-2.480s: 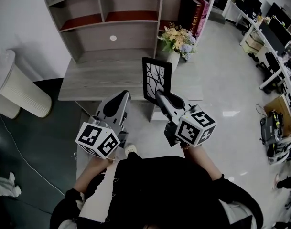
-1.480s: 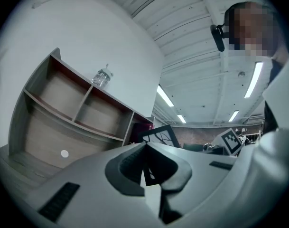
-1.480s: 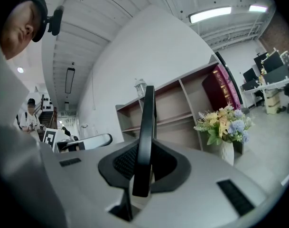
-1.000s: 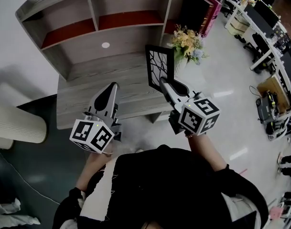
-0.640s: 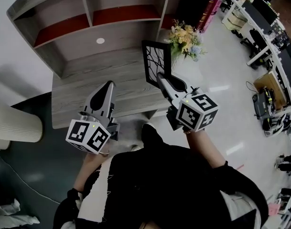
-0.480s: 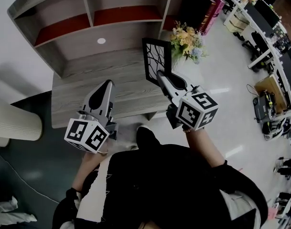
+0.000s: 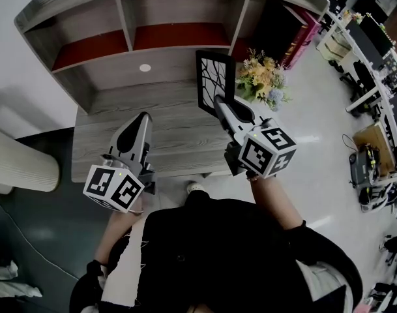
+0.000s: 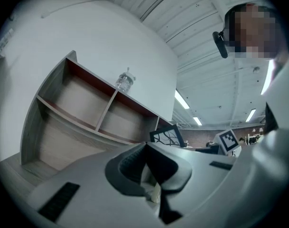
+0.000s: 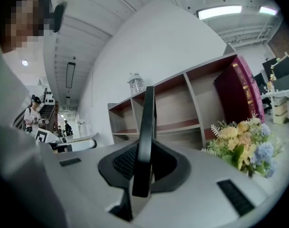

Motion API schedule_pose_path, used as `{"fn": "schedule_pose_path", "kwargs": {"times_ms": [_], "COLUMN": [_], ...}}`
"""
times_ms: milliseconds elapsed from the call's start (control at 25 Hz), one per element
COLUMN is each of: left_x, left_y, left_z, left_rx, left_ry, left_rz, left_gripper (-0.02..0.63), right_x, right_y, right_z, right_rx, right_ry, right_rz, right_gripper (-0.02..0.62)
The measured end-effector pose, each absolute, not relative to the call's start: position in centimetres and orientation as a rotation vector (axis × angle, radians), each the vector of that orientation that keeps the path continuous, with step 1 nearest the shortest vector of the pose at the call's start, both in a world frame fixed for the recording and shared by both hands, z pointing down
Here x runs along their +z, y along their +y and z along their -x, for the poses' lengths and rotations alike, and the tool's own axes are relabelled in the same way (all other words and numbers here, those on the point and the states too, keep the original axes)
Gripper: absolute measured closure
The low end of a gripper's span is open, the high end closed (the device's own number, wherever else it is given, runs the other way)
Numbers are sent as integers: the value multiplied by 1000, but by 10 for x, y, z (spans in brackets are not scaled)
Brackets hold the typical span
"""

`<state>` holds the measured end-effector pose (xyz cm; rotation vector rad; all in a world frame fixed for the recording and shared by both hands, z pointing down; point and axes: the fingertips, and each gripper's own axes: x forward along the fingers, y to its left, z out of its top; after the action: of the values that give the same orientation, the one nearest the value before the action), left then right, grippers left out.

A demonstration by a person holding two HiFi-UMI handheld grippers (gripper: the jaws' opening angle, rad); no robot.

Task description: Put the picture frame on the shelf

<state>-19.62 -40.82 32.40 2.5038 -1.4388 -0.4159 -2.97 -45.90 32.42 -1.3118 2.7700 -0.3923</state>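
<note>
Picture frame (image 7: pixel 216 80): black, branch pattern, upright, edge-on between the jaws of the right gripper (image 7: pixel 219 103), which are clamped on its lower edge with only the frame's thickness between them. It is held over the far right of the desk (image 7: pixel 113 132), in front of the shelf (image 7: pixel 127 19).

Left gripper (image 7: pixel 143 118): jaws pressed together, holding nothing, over the desk's near left.

Surroundings: flower bouquet (image 7: pixel 264 77) just right of the frame; dark and magenta books (image 7: pixel 291 26) in the shelf's right compartment; water bottle (image 9: pixel 136 84) on the shelf top; white ribbed bin (image 7: pixel 15 165) far left on the floor.

Counts: one frame, one bouquet, one bottle, one bin, three upper shelf compartments, two grippers.
</note>
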Motion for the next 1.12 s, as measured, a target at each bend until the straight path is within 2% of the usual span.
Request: {"fn": "schedule_pose_path", "kwargs": {"times_ms": [640, 1120], "left_x": [302, 306], "left_y": [-463, -467], "left_z": [207, 228], "left_rx": [-408, -377], "left_ry": [-1570, -1671], "left_rz": [-2487, -2422], "left_gripper": [594, 594], "right_x": [301, 317], "right_y": [-543, -594], "right_z": [35, 60], "right_rx": [-504, -1156], "right_ry": [2680, 2281], "right_rz": [1151, 872], "right_gripper": [546, 546]}}
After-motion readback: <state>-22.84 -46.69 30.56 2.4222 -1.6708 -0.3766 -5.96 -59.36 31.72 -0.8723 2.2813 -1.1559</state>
